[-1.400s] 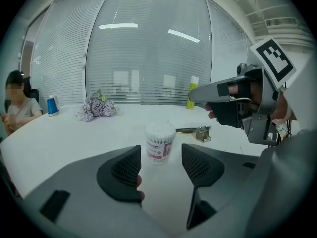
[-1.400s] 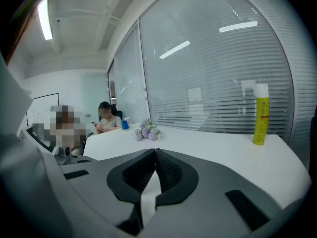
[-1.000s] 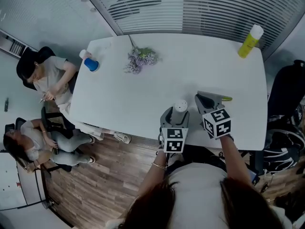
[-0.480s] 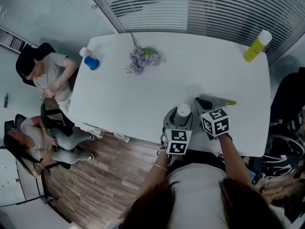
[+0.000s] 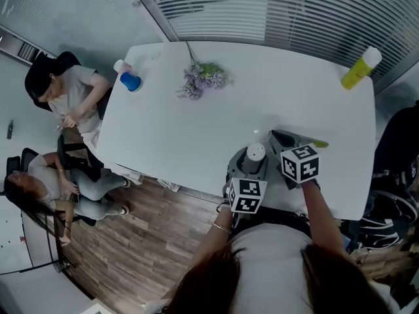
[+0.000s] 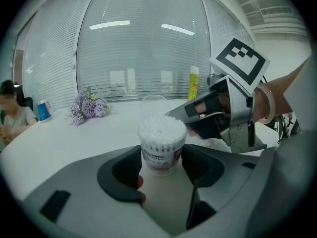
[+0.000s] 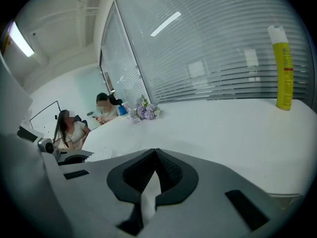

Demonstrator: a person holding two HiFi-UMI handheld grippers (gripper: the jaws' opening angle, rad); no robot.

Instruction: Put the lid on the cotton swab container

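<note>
White cotton tips fill the open cotton swab container (image 6: 161,148), which stands upright on the pale table (image 5: 196,123) near the edge closest to the person, directly between the jaws of the left gripper (image 6: 162,163). Those jaws have just been closing in, and in the left gripper view the dark pads lie against the tub's labelled sides, one on each side, so the gripper holds it at nearly its widest spread. The lid (image 6: 152,104), a clear plastic cap, shows just behind the container from that view, a little higher than the swab tops and not on the tub. The right gripper (image 7: 156,155) reaches in from the container's right, its tips close beside the lid; its own view shows the two jaws pressed together with no gap at the tips, and whether they pinch the lid's rim or merely sit next to it cannot be made out. Farther across the table lie a bunch of purple flowers (image 5: 203,78) and a blue cup (image 5: 129,80) at the far left corner, with a yellow bottle (image 5: 360,69) at the far right corner, all well apart from both grippers.
</note>
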